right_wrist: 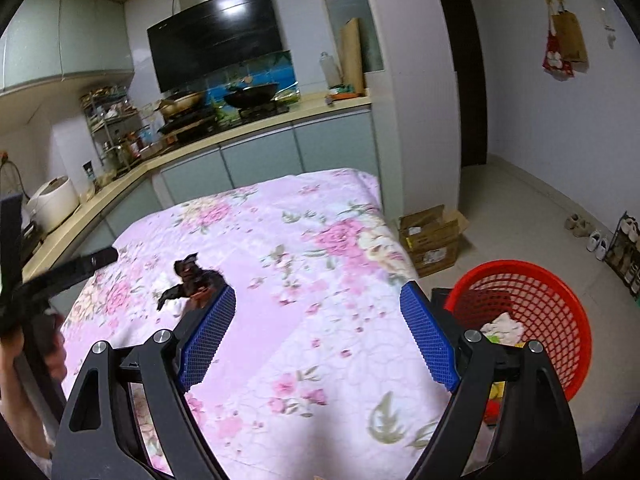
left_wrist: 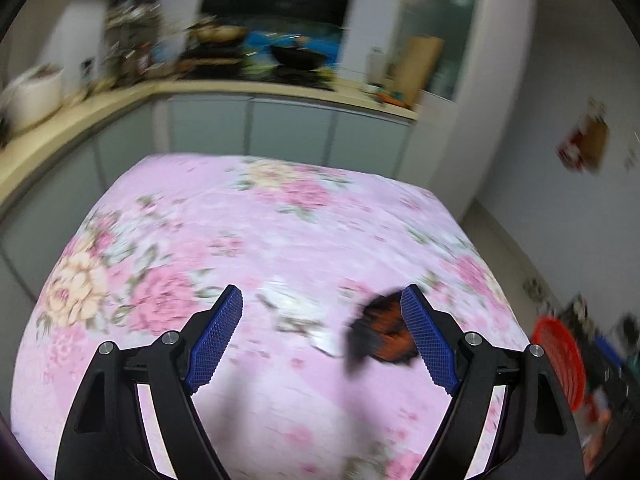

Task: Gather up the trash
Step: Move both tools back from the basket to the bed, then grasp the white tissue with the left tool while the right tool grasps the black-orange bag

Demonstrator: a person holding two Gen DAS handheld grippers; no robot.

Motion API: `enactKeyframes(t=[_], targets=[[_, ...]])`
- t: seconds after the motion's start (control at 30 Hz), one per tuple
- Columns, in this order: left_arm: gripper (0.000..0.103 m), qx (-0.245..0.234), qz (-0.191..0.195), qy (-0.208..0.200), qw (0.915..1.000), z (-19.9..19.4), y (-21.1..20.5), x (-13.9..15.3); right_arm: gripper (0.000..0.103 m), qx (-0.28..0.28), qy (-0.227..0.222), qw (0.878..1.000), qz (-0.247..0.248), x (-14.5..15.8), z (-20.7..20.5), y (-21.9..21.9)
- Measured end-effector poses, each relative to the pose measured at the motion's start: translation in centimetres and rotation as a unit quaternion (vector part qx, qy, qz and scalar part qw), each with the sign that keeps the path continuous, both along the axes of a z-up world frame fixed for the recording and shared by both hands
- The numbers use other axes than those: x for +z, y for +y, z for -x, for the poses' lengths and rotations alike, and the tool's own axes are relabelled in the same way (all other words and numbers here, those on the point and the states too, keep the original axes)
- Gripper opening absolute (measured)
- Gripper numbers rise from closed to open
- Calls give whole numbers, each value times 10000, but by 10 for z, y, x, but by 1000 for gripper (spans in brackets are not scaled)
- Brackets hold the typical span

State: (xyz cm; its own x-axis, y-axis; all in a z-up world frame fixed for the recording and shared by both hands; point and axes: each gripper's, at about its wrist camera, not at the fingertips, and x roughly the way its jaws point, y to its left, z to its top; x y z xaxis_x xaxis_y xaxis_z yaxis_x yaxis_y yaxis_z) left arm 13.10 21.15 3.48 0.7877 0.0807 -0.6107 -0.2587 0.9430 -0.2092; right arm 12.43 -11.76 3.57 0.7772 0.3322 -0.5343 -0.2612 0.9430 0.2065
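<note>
Left wrist view: the left tongs point(left_wrist: 322, 336) tilt down over the floral tabletop point(left_wrist: 280, 232), spread wide and empty; a dark wrapper point(left_wrist: 380, 336) lies at lower right beside one pad.

Right wrist view: the right tongs point(right_wrist: 316, 332) gape empty; the wrapper point(right_wrist: 192, 280) sits left, the red basket point(right_wrist: 560, 320) lower right.

place: home kitchen | signs: range hood point(right_wrist: 216, 40), wok point(right_wrist: 251, 94) on stove, counter point(right_wrist: 256, 124), rice cooker point(right_wrist: 54, 202)

We see a small kitchen with pale walls point(right_wrist: 540, 128) and a light tiled floor point(right_wrist: 532, 200), where a beige L-shaped counter point(right_wrist: 256, 126) over grey-green cabinet doors point(right_wrist: 260, 160) carries a hob with a wok point(right_wrist: 250, 96) beneath a black range hood point(right_wrist: 212, 54), and a table under a pink floral cloth point(right_wrist: 304, 280) fills the middle.
</note>
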Motion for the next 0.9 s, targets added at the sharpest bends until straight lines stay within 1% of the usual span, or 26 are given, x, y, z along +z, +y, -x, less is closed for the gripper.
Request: enactKeyframes(t=[0.07, 0.13, 0.2, 0.37, 0.53, 0.67, 0.8, 0.9], targets=[[79, 208, 292, 51, 9993, -4, 22, -6, 82, 60, 21, 10000, 29, -1, 0, 8], [79, 282, 448, 111, 9985, -9, 33, -13, 82, 95, 39, 9999, 49, -3, 0, 13], [79, 289, 505, 201, 9981, -16, 37, -23, 82, 119, 73, 9999, 73, -4, 0, 18], [79, 213, 448, 480, 9976, -41, 30, -46, 82, 161, 141, 9996, 190, -7, -2, 27], [79, 179, 354, 638, 9972, -63, 19, -61, 82, 174, 180, 9994, 259, -10, -4, 34], [78, 187, 394, 822, 9957, -74, 20, -77, 82, 240, 216, 9990, 294, -14, -10, 45], [78, 123, 317, 911, 9953, -79, 18, -87, 82, 335, 283, 9985, 333, -18, -18, 57], [70, 43, 188, 981, 9950, -84, 12, -95, 82, 404, 352, 9980, 333, -24, -25, 69]])
